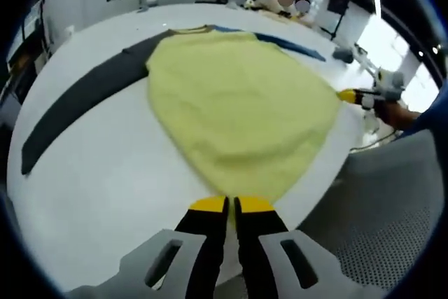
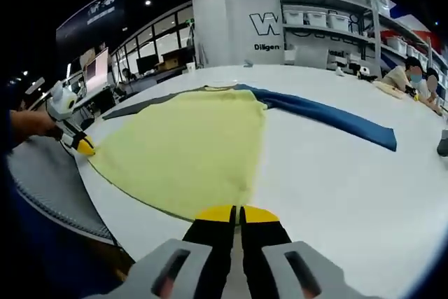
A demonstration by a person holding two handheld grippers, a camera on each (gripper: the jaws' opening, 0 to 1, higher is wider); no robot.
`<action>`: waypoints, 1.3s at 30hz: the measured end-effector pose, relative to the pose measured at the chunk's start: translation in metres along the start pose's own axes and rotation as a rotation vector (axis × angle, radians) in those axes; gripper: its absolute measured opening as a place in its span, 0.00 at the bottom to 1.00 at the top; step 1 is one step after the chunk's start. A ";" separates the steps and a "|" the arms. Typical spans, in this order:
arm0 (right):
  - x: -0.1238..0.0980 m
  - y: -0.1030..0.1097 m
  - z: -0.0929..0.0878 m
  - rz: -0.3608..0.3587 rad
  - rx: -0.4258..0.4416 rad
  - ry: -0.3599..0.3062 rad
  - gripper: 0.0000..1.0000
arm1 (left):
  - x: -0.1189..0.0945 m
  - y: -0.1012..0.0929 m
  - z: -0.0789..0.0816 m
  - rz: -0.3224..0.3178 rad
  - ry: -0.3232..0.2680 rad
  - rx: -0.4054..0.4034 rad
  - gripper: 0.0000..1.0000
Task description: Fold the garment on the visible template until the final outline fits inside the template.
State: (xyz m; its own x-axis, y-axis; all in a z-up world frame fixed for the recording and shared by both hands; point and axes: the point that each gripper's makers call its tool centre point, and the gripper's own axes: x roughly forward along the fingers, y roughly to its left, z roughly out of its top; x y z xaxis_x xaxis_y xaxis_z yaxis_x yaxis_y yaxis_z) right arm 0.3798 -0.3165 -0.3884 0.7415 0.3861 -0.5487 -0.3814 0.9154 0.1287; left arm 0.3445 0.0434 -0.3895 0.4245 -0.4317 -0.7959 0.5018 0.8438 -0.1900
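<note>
A long-sleeved garment lies flat on the white table (image 1: 105,173), with a pale yellow body (image 1: 238,96), a dark grey sleeve (image 1: 84,96) and a blue sleeve (image 1: 294,45). My left gripper (image 1: 231,205) is shut on the near hem corner of the garment. At the other hem corner, the right gripper (image 1: 348,95) shows in a person's hand. In the right gripper view the yellow body (image 2: 189,148) spreads ahead, and the blue sleeve (image 2: 329,117) runs off to the right. My right gripper (image 2: 236,211) is shut on the hem there. The left gripper (image 2: 84,146) pinches the far corner.
The table's rounded edge runs close by both grippers, with a grey perforated surface (image 1: 392,215) below it. A small grey object (image 2: 442,143) sits at the right edge of the table. Shelves with bins (image 2: 329,26) and seated people (image 2: 413,75) are at the back.
</note>
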 end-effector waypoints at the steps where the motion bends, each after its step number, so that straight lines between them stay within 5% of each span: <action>1: -0.002 0.001 0.003 0.003 0.011 -0.005 0.00 | -0.001 0.000 0.001 -0.002 -0.005 -0.004 0.04; 11: -0.024 0.024 0.025 0.089 0.181 -0.054 0.00 | -0.021 -0.001 0.005 -0.025 -0.035 -0.044 0.03; 23: -0.027 0.038 -0.006 0.125 0.174 0.015 0.00 | -0.019 0.003 -0.013 -0.019 0.036 -0.008 0.04; 27: -0.030 0.028 0.010 0.085 0.161 -0.043 0.21 | -0.028 0.005 -0.001 -0.006 -0.035 0.012 0.16; 30: -0.031 0.015 0.024 0.066 0.147 -0.082 0.21 | -0.035 0.024 0.011 0.024 -0.131 -0.088 0.34; 33: -0.030 0.003 0.034 0.066 0.154 -0.114 0.30 | -0.040 0.046 0.024 0.088 -0.216 -0.163 0.35; 39: -0.032 -0.019 0.054 0.051 0.140 -0.193 0.40 | -0.055 0.122 0.044 0.266 -0.383 -0.363 0.57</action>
State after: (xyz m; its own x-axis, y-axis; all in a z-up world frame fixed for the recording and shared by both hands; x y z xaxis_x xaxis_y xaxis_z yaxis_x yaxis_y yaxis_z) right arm 0.3932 -0.3401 -0.3294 0.8201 0.4344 -0.3726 -0.3506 0.8959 0.2729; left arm 0.4157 0.1560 -0.3433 0.7764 -0.2176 -0.5915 0.0795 0.9648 -0.2506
